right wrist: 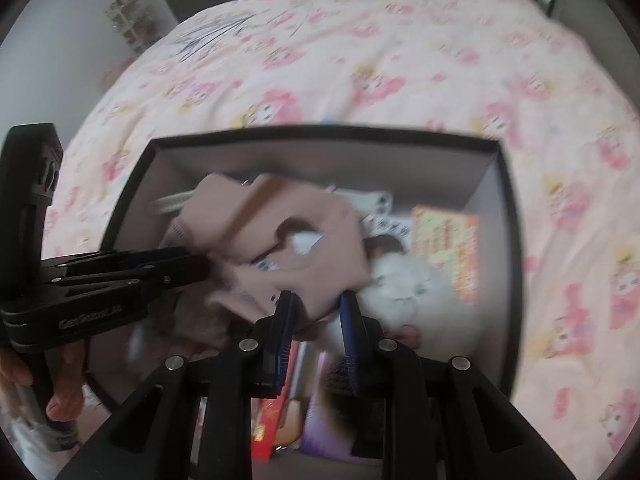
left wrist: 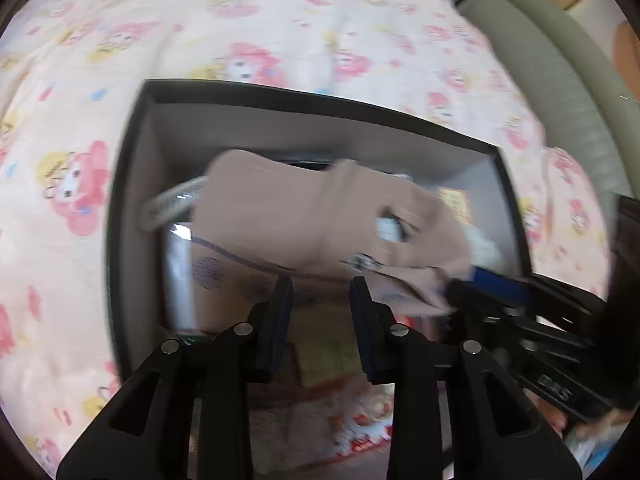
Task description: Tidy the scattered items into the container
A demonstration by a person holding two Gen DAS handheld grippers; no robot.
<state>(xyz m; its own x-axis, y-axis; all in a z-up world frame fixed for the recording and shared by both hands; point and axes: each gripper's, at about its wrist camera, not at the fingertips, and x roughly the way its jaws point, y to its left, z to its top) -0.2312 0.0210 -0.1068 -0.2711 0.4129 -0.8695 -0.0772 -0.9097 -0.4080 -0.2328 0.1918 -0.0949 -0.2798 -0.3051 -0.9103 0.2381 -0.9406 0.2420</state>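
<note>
A dark open box sits on a bed. A beige cloth, blurred, lies loosely spread over the things inside it. My left gripper hangs over the box with its jaws apart and nothing pinched; its tips are at the cloth's left edge. My right gripper is also open. The cloth's lower edge shows in its gap, and the pads do not press on it.
Inside the box lie a white plush toy, an orange booklet, a clear tube and books at the near end. A pink cartoon-print bedsheet surrounds the box. A hand holds the left gripper's handle.
</note>
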